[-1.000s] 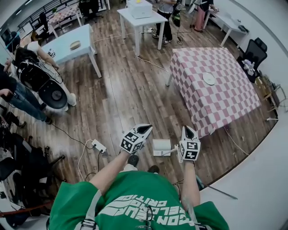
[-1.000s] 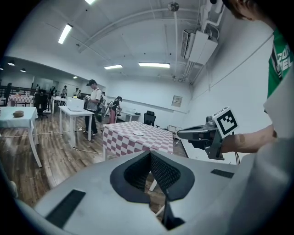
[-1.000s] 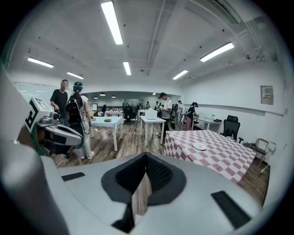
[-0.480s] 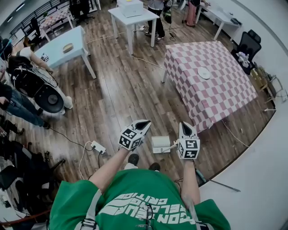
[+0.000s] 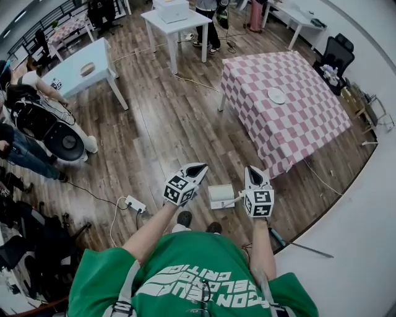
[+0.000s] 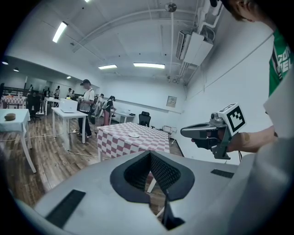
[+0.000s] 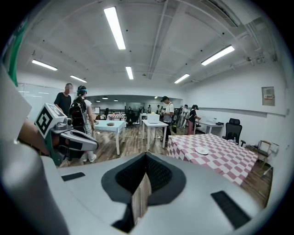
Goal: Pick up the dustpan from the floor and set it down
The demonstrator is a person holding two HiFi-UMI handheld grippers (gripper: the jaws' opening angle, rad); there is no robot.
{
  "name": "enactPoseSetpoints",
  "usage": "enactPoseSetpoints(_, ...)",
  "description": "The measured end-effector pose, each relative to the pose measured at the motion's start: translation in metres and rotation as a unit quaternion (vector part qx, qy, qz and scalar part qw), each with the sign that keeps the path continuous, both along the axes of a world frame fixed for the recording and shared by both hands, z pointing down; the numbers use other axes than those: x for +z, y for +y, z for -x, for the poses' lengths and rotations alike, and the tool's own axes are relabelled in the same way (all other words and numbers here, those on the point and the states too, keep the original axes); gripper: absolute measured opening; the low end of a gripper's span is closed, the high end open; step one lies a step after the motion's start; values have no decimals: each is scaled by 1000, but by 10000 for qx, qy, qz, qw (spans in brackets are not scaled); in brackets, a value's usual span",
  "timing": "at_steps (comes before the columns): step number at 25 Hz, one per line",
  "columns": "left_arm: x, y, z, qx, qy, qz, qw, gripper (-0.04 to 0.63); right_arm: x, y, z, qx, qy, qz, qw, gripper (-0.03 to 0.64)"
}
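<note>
In the head view the dustpan, a pale boxy pan with a thin handle that points right, lies on the wood floor just ahead of the person's shoes. It shows between the two grippers and below them. My left gripper and right gripper are both held up and point forward across the room. In the left gripper view its jaws are shut with nothing in them, and the right gripper hangs to the right. The right gripper's jaws are also shut and empty. Neither gripper view shows the dustpan.
A table with a pink checkered cloth stands ahead on the right, a pale blue table and a white table further off. A power strip with its cable lies to the left. People stand at the left, and a dark rod lies by the right wall.
Both grippers and the dustpan keep their places in the head view. Only that camera has shifted a little, so the tables sit slightly further up and left.
</note>
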State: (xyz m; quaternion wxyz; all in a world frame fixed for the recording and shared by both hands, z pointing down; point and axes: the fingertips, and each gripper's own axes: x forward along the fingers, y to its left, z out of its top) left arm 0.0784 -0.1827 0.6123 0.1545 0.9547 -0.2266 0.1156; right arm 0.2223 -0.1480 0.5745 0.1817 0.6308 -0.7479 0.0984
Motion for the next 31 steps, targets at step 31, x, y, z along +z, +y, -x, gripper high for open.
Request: enactPoseSetpoints(31, 4, 0, -4, 171, -48, -13, 9998, 3, 14, 8, -9, 146, -1, 106, 9998, 8)
